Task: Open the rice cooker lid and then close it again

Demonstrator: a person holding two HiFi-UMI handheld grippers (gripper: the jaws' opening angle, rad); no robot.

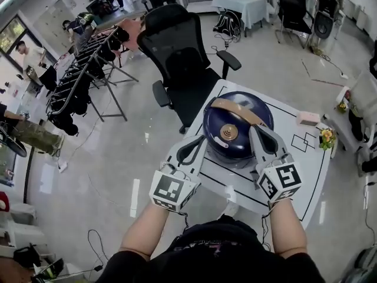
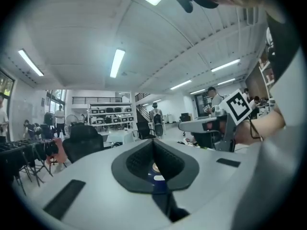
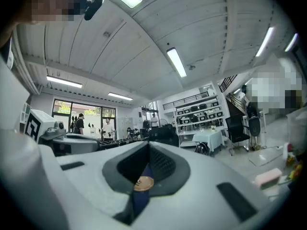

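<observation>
Head view: a navy rice cooker (image 1: pixel 235 125) sits with its lid down near the middle of a white table (image 1: pixel 306 170). The left gripper (image 1: pixel 197 146) and right gripper (image 1: pixel 259 140) flank it, both with jaws pressed together on nothing. Opening it cleanly likely means steadying the body with one closed tip while the other works the lid's catch, clear of the tan handle (image 1: pixel 235 111).
</observation>
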